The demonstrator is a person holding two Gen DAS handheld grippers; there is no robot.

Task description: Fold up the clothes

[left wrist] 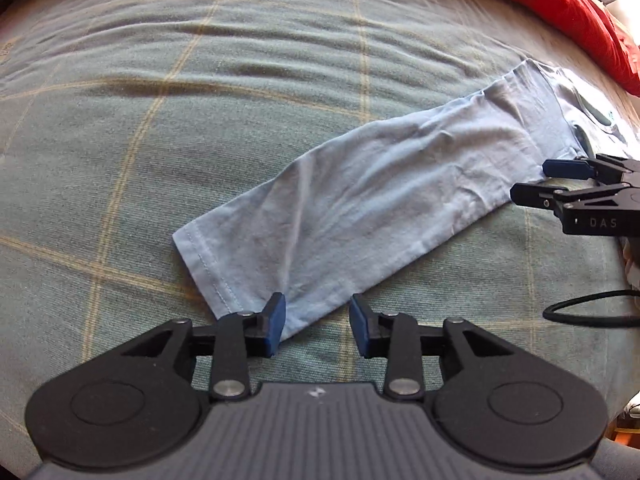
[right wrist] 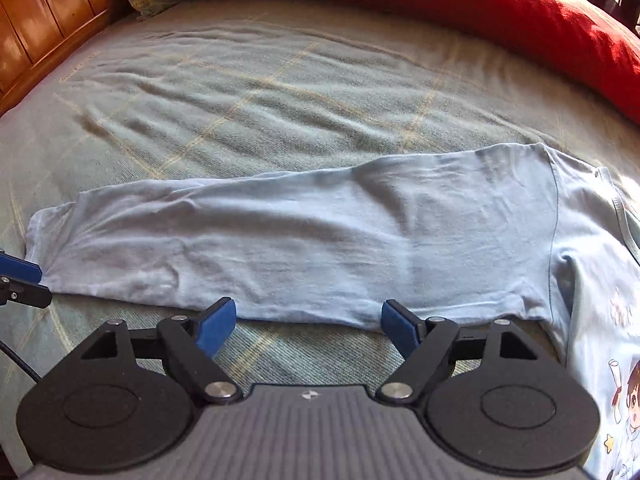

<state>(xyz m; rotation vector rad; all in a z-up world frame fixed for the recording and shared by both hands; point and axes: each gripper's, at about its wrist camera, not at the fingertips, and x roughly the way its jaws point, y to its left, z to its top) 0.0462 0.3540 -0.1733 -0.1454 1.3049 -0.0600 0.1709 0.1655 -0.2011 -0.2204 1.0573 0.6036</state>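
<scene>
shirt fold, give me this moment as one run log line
shirt: folded strip flat on bed | left gripper: jaws open at hem corner | right gripper: jaws open at near edge | held: nothing

Strong daylight comes in from the far right, blowing out the corner by the red pillow (left wrist: 580, 12) to white glare. It falls warm and patchy across the green checked bedspread (right wrist: 248, 92), where creases cast long soft shadows. The pale blue shirt (right wrist: 320, 236) is evenly lit, its folds gently shaded. Both views bow hard at the edges, and the near black gripper bodies look soft and slightly blurred.
</scene>
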